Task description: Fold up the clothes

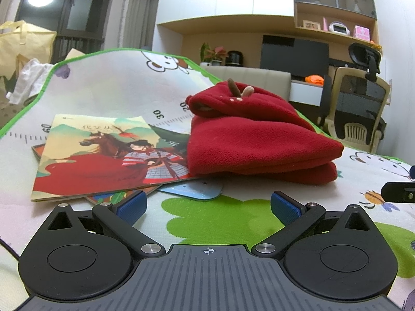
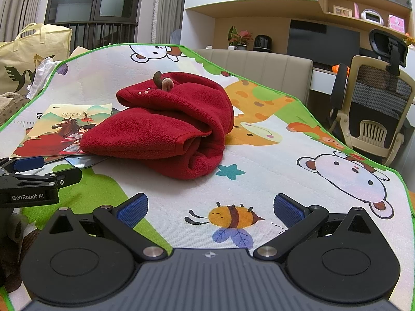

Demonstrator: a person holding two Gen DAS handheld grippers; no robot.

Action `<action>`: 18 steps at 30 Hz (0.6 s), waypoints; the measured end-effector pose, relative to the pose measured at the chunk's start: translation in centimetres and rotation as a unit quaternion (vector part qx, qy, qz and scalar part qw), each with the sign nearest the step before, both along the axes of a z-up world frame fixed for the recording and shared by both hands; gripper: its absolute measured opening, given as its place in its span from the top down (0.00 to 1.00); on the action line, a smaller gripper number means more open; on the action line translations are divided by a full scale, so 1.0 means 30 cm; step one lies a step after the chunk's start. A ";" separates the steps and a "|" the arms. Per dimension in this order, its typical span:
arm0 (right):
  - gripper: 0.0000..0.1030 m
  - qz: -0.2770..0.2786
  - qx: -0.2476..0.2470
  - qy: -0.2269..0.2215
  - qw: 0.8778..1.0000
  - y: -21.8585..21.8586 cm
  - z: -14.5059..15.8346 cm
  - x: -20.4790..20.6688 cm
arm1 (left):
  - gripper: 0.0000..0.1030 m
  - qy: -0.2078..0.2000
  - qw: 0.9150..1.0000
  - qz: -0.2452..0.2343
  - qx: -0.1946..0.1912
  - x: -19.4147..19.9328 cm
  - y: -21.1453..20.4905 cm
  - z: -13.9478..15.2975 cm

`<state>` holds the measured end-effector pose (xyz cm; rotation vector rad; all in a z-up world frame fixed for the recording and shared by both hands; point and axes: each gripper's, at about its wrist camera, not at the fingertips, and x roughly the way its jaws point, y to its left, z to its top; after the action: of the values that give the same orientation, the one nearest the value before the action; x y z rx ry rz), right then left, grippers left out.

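Centrally, a red fleece garment is seen folded into a thick bundle on a cartoon-printed play mat. Small brown antlers stick up from the top of the bundle, and a few pale dots are stitched just beside them. From the right wrist view the same garment is shown with its rolled layers and a sleeve opening turned toward the camera.

Against the garment's left side, in the left wrist view, an illustrated picture book is laid flat, its corner tucked under the fleece. Further books are stacked beneath it, and a light blue card pokes out just below the garment's front edge.

Nearer the camera than the garment, the left gripper is held over a green patch of the mat, its blue-padded fingers spread wide apart with nothing between them. The right gripper is likewise held short of the garment, above a printed bee, its jaws also wide apart and empty. Neither gripper is touching the fleece.

Behind the garment a beige upholstered bench back is visible, and well to its right an office chair stands. Far left of the garment, a yellow bag is seen beyond the mat's green border.
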<state>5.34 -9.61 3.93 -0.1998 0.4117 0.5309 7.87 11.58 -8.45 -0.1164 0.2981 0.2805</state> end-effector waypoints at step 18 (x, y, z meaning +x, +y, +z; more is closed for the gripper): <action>0.00 0.000 0.002 0.005 1.000 -0.007 0.001 0.001 | 0.00 0.002 1.000 0.000 -0.003 0.000 0.003 -0.001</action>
<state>5.38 -9.81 3.94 -0.1928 0.4196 0.5331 7.86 11.68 -8.48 -0.1230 0.3021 0.2804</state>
